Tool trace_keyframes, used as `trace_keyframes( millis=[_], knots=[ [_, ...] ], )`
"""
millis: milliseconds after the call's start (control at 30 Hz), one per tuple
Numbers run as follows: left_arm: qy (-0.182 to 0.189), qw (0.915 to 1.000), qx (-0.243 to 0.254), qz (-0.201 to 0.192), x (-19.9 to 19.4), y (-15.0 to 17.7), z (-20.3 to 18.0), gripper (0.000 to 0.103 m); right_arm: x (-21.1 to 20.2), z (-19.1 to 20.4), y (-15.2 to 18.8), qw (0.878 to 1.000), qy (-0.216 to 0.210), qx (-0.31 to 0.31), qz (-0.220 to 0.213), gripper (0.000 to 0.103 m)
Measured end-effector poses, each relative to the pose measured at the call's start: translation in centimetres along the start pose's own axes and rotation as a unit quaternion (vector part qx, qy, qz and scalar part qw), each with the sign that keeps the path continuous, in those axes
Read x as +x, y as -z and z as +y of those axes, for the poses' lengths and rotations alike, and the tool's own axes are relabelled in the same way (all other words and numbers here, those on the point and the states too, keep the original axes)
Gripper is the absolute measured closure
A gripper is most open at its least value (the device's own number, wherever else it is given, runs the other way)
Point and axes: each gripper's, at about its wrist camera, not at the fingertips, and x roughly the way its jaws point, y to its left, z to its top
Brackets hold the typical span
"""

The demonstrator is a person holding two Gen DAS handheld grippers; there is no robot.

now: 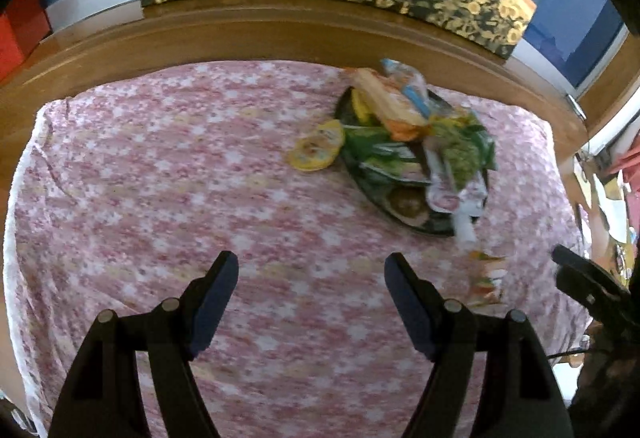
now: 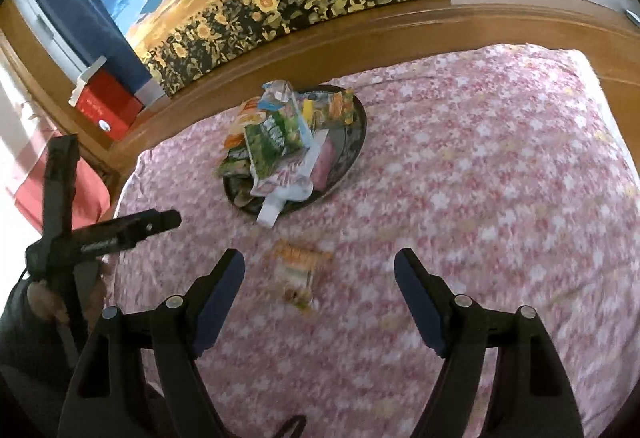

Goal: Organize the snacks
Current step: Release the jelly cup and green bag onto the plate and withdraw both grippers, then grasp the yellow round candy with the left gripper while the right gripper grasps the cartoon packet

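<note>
Snacks mostly gathered already: packets heaped on dark tray (image 2: pixel 356 142) at far side of pink floral table (image 2: pixel 500 178). Left outside: small orange packet (image 2: pixel 298 274) on cloth just ahead of right tool (image 2: pixel 320 290), yellow round packet (image 1: pixel 318 152) touching tray's edge. Left tool (image 1: pixel 312 294) and right tool both spread wide, holding nothing. Two pieces probably remaining.

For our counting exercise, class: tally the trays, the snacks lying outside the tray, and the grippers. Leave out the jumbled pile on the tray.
dark tray: 1
Snacks outside it: 2 (yellow round pack, orange packet)
Grippers: 2 (left gripper, right gripper), both open
Total: 5
</note>
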Motion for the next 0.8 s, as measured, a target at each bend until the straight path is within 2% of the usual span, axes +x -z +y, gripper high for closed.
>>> trace_keyframes(
  millis=[167,333,433,600,800],
  knots=[
    [-0.003,0.9999,0.001,-0.013,-0.4,0.6,1.2,0.024,-1.5,-0.7,2.7,1.0,0.002,0.016,0.012,0.024],
    [-0.009,0.9999,0.006,-0.006,0.8,0.6,2.2,0.024,-0.8,-1.4,3.3,0.999,0.012,0.035,0.026,0.024],
    [-0.012,0.9998,0.012,-0.009,1.5,-0.4,2.4,0.024,0.0,-0.4,2.7,0.999,0.016,0.013,0.029,0.024],
    [-0.026,0.9969,0.065,-0.036,3.0,-2.7,1.9,0.024,3.4,2.4,1.2,0.996,0.039,-0.057,0.059,0.024],
    [-0.011,0.9927,0.114,-0.039,5.3,-5.1,0.7,0.024,6.0,3.8,-0.1,0.993,0.047,-0.076,0.072,0.025]
  ],
)
